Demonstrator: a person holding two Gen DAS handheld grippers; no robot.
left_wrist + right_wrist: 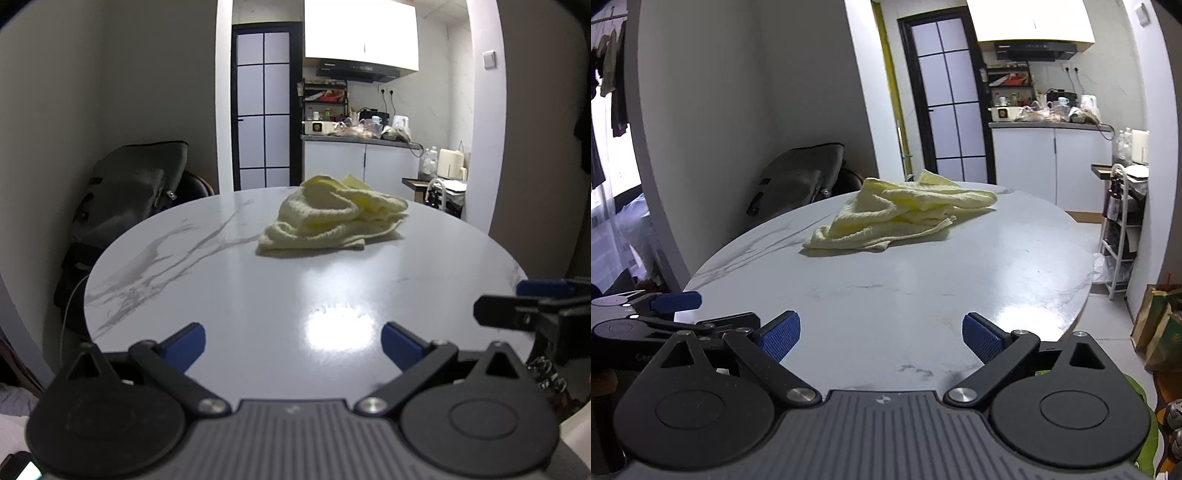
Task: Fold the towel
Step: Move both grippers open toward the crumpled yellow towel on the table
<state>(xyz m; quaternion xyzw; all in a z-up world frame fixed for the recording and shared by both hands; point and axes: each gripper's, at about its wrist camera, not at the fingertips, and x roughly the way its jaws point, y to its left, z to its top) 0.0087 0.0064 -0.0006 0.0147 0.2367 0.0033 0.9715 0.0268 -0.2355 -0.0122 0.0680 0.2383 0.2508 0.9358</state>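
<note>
Round marble table [229, 295] bears crumpled pale-yellow towel [332, 218] toward far side, unfolded, long axis running left-right across view, bunched high at middle. Left gripper [293, 347] and right gripper [881, 338] hover over near edge, well apart from towel, fingers spread wide, nothing between.

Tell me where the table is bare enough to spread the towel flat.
The table is bare between the towel and the near edge, where the left gripper and right gripper hover open. Bare too along its veined left side. Only the far middle is taken, by the crumpled towel.
</note>
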